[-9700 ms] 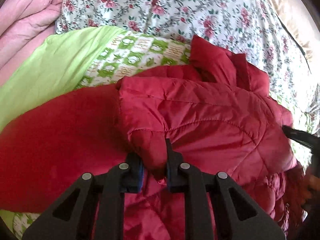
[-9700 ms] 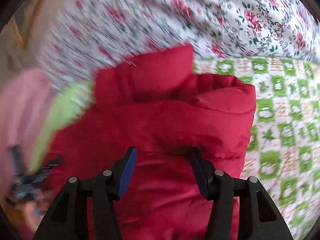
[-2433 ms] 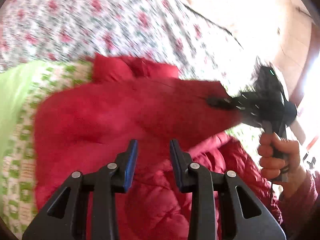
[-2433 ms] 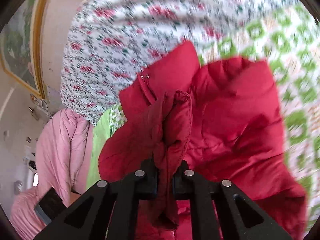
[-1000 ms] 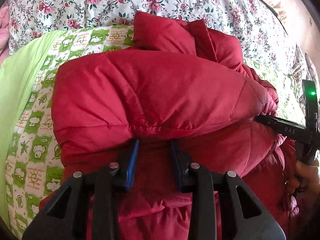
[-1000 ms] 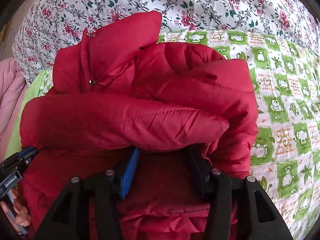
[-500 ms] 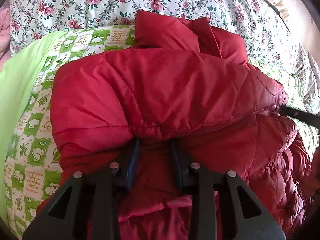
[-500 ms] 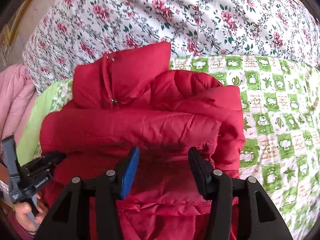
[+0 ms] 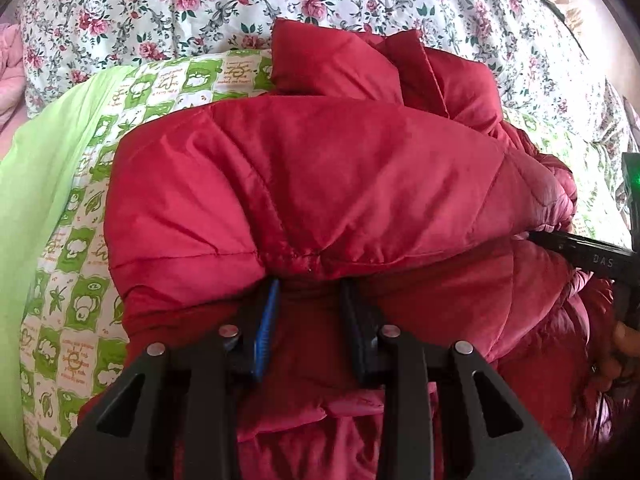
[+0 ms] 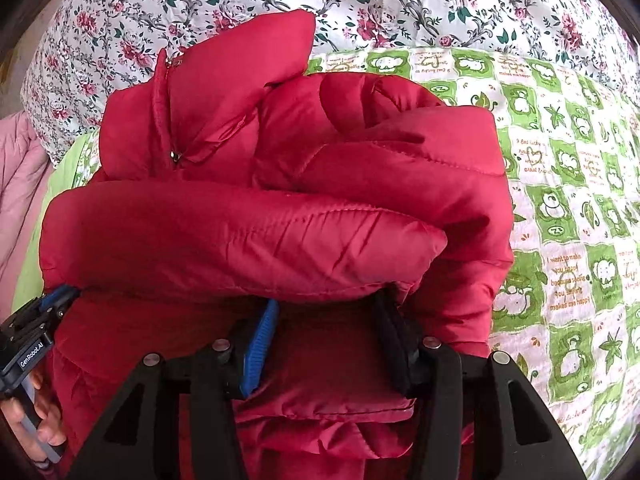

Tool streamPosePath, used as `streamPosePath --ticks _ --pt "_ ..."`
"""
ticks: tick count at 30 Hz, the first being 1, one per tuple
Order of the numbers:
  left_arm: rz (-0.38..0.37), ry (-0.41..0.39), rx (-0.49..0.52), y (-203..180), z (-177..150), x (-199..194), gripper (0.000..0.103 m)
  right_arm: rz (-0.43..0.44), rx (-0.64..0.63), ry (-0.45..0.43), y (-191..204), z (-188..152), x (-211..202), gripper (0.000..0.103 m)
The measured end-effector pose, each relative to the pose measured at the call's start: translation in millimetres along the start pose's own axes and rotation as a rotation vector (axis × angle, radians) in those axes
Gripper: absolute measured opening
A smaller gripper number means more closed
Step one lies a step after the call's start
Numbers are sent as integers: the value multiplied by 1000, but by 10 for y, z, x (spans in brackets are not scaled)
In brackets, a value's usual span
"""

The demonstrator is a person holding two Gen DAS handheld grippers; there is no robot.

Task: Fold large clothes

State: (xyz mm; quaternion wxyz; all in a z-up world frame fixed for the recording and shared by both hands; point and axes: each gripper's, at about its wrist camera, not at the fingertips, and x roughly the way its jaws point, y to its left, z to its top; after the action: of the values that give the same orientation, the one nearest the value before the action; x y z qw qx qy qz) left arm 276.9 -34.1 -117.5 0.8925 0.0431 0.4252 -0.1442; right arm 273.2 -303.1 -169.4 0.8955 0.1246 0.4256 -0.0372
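You've got your left claw (image 9: 308, 320) and right claw (image 10: 324, 328) both spread open, gripping nothing, tucked under the red puffer jacket's (image 9: 320, 184) folded-over flap, probably so you can pin the puffy layer flat on the bed (image 10: 560, 184).

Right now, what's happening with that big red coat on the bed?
A person is folding a puffy red jacket on a green checked blanket, using a handheld two-finger gripper in each hand. The jacket is already bundled, with a padded fold lying across its top. The left gripper and right gripper both sit with their jaws apart, tips tucked under the near edge of that fold, one at each end. Neither is pinching fabric. A floral quilt lies behind.
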Motion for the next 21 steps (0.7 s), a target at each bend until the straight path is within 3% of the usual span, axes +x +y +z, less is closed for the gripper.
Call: streamPosePath --ticks 10,21 --pt "26 -5 -42 4 -133 -437 30 10 27 11 -104 101 -101 50" --pt "-23 -35 -103 241 -556 -1053 30 61 60 -76 -138 -93 -778 52"
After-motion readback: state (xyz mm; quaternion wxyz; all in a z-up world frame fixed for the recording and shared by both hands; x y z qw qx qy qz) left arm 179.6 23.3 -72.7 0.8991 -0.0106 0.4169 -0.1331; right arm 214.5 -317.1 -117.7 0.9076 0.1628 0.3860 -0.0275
